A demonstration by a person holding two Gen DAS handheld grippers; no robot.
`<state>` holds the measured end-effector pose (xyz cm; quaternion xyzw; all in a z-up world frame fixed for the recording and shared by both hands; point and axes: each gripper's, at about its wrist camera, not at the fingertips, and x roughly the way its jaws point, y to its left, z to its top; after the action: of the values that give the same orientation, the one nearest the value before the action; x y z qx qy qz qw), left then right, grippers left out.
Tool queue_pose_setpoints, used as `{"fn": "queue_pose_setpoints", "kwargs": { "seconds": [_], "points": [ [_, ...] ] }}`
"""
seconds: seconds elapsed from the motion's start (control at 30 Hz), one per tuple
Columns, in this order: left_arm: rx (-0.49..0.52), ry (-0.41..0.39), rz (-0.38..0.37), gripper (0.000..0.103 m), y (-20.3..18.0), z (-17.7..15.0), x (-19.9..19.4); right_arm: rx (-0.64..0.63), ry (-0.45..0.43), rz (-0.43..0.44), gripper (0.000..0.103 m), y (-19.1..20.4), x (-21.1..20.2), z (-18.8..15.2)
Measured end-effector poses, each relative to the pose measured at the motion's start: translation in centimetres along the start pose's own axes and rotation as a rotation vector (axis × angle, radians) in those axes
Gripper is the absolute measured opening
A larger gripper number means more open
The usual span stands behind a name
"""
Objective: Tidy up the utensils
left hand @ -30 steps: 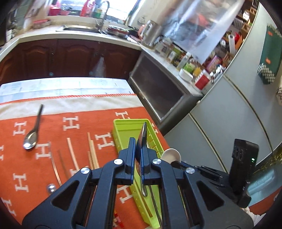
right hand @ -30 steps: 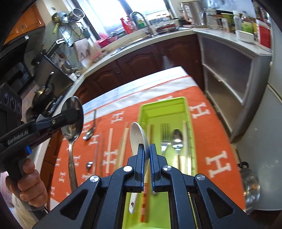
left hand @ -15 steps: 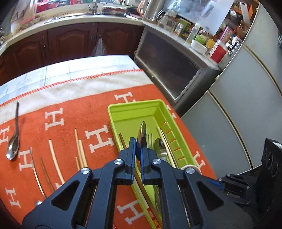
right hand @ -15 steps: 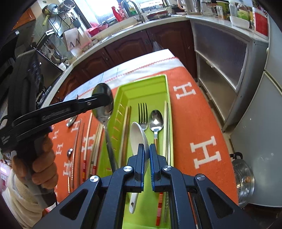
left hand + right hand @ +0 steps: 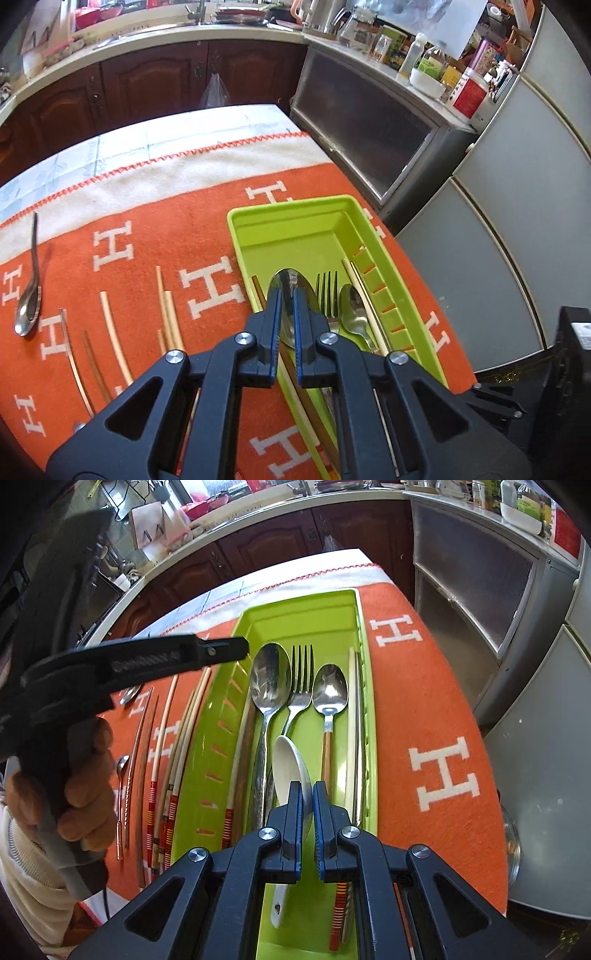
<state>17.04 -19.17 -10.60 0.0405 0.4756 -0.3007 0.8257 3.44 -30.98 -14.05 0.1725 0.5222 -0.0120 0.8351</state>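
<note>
Left tool (image 5: 287, 325) pressed together, empty; right tool (image 5: 307, 805) pinching white spoon (image 5: 290, 771). We lower it flat into tray (image 5: 295, 616), beside fork (image 5: 301, 686).

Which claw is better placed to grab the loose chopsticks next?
Left claw, once it drops its metal spoon: chopsticks lie left of the green tray, its side; right claw holds a white spoon.
</note>
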Motion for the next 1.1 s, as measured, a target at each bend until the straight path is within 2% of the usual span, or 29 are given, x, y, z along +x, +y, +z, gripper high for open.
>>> {"fn": "queue_pose_setpoints", "kwargs": {
  "seconds": [0.27,0.4,0.47,0.53,0.77,0.83,0.9,0.93,1.1],
  "points": [
    [-0.011,-0.024,0.047,0.006,1.5,-2.2,-5.8,-0.019,0.030,-0.009,0.005,0.6,0.3,-0.7],
    [-0.049,-0.009,0.082,0.006,3.8,-5.0,-8.5,-0.019,0.048,-0.008,0.011,0.8,0.1,-0.9],
    [-0.079,0.001,0.101,0.006,5.1,-6.5,-9.7,-0.014,0.040,-0.006,0.020,0.8,-0.3,-1.0],
    [-0.110,0.015,0.114,0.006,6.2,-8.1,-10.5,-0.014,0.026,-0.011,0.023,0.9,-0.9,-1.2],
    [-0.221,0.071,0.159,0.007,10.4,-13.3,-12.9,-0.039,-0.015,-0.023,0.023,2.1,-3.1,-1.8],
    [-0.248,0.080,0.169,0.011,11.3,-14.5,-13.4,-0.047,-0.023,-0.029,0.023,2.4,-3.6,-2.1],
    [-0.275,0.076,0.178,0.025,12.1,-15.4,-13.8,-0.050,-0.029,-0.038,0.023,2.8,-4.0,-2.2],
    [-0.293,0.071,0.181,0.028,12.6,-15.8,-14.1,-0.049,-0.032,-0.040,0.023,3.1,-4.2,-2.3],
    [-0.343,0.064,0.184,0.030,14.2,-16.9,-14.9,-0.062,-0.044,-0.025,0.023,4.2,-5.1,-2.5]
  ]
}}
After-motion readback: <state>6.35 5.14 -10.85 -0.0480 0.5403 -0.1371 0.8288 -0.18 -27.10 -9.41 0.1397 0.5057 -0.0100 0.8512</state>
